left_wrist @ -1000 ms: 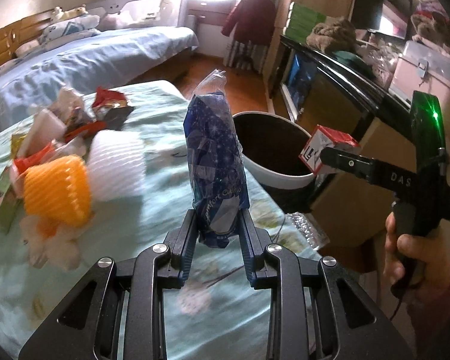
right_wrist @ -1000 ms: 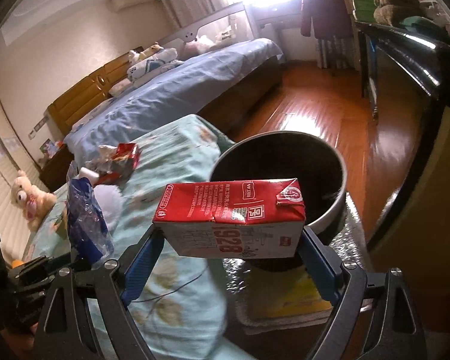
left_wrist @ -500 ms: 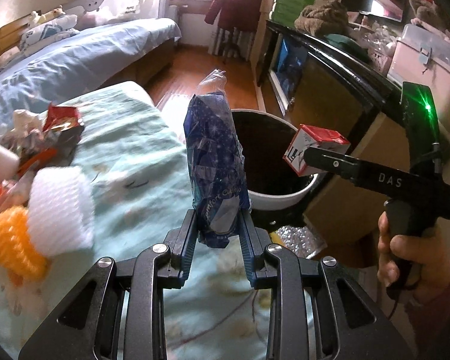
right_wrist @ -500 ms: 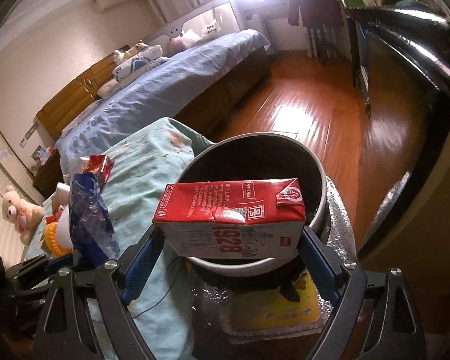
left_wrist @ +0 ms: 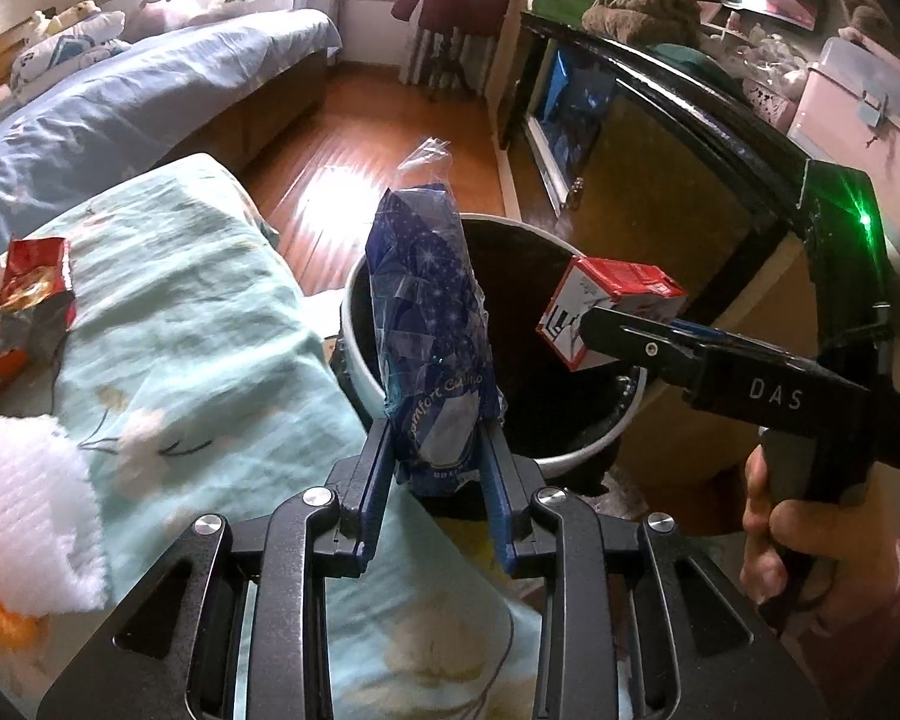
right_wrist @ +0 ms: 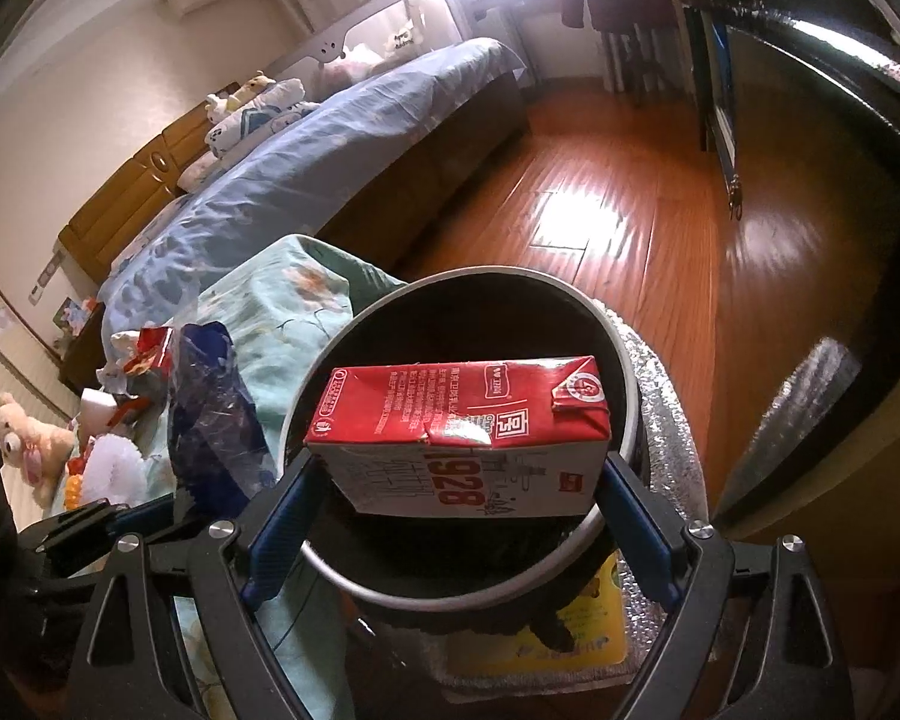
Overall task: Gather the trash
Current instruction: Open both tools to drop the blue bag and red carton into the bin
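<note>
My left gripper (left_wrist: 437, 426) is shut on a crumpled blue plastic wrapper (left_wrist: 429, 300), which stands upright between the blue pads at the near rim of a round black-lined bin (left_wrist: 570, 456). My right gripper (right_wrist: 456, 468) is shut on a red and white drink carton (right_wrist: 456, 420), held lengthwise over the bin's (right_wrist: 624, 360) dark opening. In the left wrist view the carton (left_wrist: 618, 294) hangs above the bin's right side, with a person's hand (left_wrist: 774, 510) on the grip. The wrapper (right_wrist: 210, 408) shows at the left of the right wrist view.
A table with a teal flowered cloth (left_wrist: 198, 312) touches the bin's left side and carries a red foil wrapper (left_wrist: 36, 288), a white foam net (left_wrist: 24, 510) and other scraps. A blue bed (left_wrist: 120, 108) lies behind; a dark cabinet (left_wrist: 660, 120) stands on the right.
Both grippers have moved toward the bin with their loads. The bin now sits closer and more central, with the carton over its opening. The pile on the table has slid off to the left.
</note>
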The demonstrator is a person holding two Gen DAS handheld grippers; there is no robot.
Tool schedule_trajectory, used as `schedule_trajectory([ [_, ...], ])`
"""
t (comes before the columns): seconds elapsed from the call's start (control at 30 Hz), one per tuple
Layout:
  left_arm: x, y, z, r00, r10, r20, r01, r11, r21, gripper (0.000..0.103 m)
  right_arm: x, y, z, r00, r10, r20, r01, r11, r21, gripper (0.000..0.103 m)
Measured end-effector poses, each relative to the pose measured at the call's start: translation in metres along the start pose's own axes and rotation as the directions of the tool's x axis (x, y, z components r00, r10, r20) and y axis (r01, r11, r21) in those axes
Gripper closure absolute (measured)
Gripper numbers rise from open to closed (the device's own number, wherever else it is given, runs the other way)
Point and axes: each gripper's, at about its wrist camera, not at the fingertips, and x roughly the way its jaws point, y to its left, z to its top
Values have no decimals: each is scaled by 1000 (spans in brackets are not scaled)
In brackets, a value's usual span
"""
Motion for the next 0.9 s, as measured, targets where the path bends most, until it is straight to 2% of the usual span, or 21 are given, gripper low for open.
schedule_trajectory([
  [0.23, 8, -1, 7, 1000, 5, -2, -5, 1000, 5, 72, 7, -1, 6, 1000, -5, -21, 5, 1000, -7, 11],
  [0.4, 7, -1, 5, 1000, 14, 3, -14, 1000, -2, 49, 11, -5, 6, 999, 6, -49, -5, 1000, 24, 11],
  [0.6, -4, 2, 0, 999, 25, 31, -25, 1000, -11, 41, 0, 0, 2, 999, 2, -32, -1, 999, 32, 11],
  [0.9, -38, 19, -30, 996, 53, 65, -49, 997, -59, 40, -19, 24, -21, 999, 43, -10, -43, 998, 34, 11],
])
